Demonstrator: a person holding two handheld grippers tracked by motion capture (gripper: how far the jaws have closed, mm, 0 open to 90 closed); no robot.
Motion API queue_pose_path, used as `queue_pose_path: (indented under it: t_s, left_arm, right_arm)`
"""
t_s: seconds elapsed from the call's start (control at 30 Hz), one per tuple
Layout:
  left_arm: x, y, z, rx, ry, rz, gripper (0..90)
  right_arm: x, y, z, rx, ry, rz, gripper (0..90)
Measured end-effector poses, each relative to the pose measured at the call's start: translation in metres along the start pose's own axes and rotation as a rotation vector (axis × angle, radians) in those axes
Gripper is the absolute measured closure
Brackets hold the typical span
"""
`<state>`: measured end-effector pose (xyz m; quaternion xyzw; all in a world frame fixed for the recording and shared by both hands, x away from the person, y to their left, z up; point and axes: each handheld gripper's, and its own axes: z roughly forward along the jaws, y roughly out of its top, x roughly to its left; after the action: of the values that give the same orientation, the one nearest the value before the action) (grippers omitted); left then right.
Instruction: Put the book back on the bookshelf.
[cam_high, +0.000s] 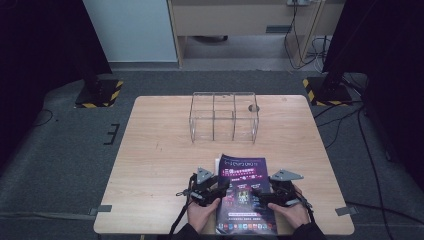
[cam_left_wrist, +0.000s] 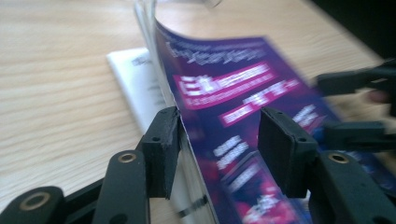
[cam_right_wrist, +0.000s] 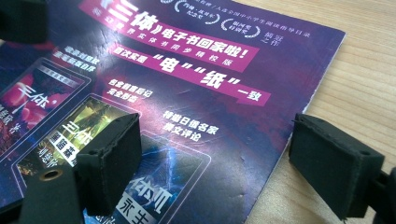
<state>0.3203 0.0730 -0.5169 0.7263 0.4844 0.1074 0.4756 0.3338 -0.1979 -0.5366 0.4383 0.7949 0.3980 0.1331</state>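
A purple magazine with white and pink print lies at the table's near edge, between the person's two hands. My left gripper is at its left side. In the left gripper view the gripper is open, and the cover's left edge curls up between the jaws, close to the left pad. My right gripper is at the magazine's right side. In the right gripper view the gripper is open and straddles the magazine's right edge, one pad over the cover and one over bare wood.
A white booklet lies under the magazine's left side. A clear three-compartment box stands at the table's far middle, next to a round hole. Black stands rise on the floor beyond both far corners of the wooden table.
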Motion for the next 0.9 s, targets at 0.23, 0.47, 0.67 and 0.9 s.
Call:
queue_pose_path:
  t_s: [0.23, 0.47, 0.67, 0.9]
  left_arm:
    - [-0.003, -0.004, 0.0, -0.015, -0.047, 0.017, 46.0]
    - [-0.002, -0.01, 0.0, -0.012, -0.053, 0.023, 45.1]
    - [0.001, -0.008, 0.003, -0.002, -0.057, 0.046, 42.6]
    - [0.005, -0.007, 0.004, 0.047, 0.004, 0.06, 43.8]
  right_arm:
    - [-0.001, 0.0, 0.0, 0.0, 0.003, 0.0, 17.5]
    - [-0.001, 0.0, 0.0, -0.001, 0.003, 0.0, 17.5]
    - [-0.001, 0.0, 0.0, 0.0, 0.001, 0.002, 17.5]
    - [-0.001, 0.0, 0.0, 0.001, 0.002, -0.004, 17.7]
